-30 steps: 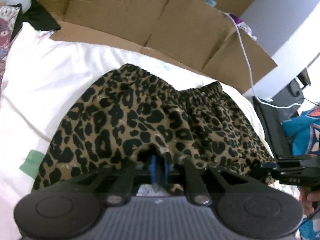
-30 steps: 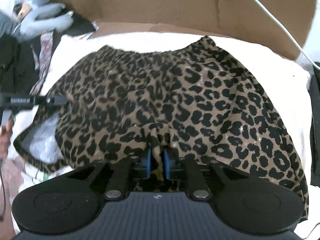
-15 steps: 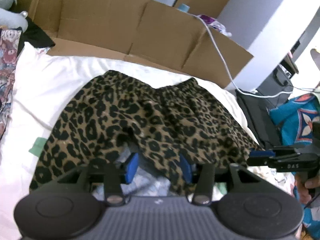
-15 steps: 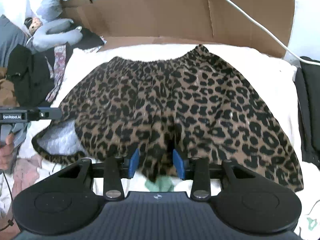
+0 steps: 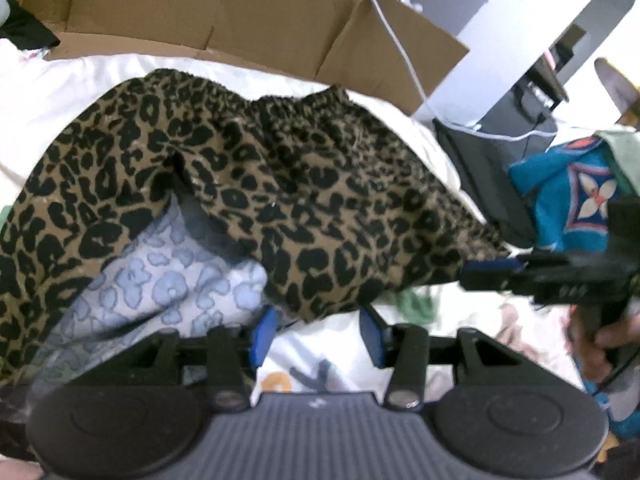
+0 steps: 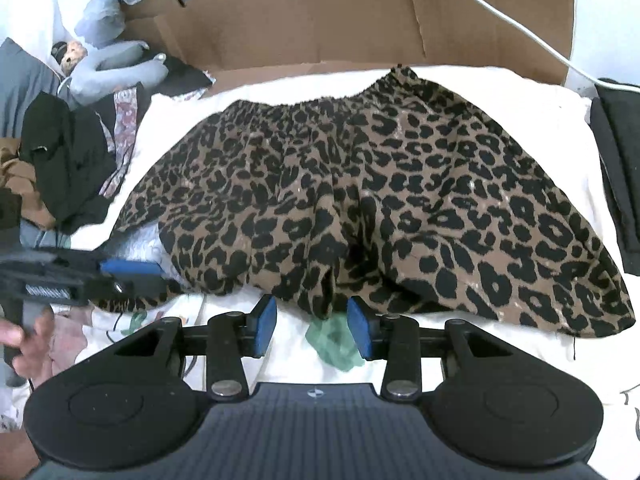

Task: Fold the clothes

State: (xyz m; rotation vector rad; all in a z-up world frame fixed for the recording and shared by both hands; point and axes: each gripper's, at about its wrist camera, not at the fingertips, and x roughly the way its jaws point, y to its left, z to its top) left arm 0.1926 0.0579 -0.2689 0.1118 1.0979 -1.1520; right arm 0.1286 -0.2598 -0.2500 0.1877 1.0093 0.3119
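1. One skirt, leopard print, lies on the white bed sheet. Its elastic waistband runs along the far edge, by the cardboard. The hem fans toward the near edge.
2. One hem corner on the left is turned over and shows the pale lining. The rest lies fairly flat, with soft ridges through the middle.
3. Left gripper: fingers apart, nothing between them, poised just short of the hem.
4. Right gripper: fingers apart and empty, at the near hem. A green scrap lies on the sheet between and below them.
5. Stage: the skirt is spread and not visibly halved. This fits either laying out or smoothing between folds. Which one cannot be told.
6. Risk: a pinch near the turned-over corner may catch one layer only, and the lining would drag out.
7. Risk: the thin cloth is loose and likely slippery, so uneven pulls by the two grippers would skew the hem.
8. Risk: closing low at the near edge may snag the scrap or the sheet.
9. Risk: the clothes pile at the left edge crowds any sideways fold.
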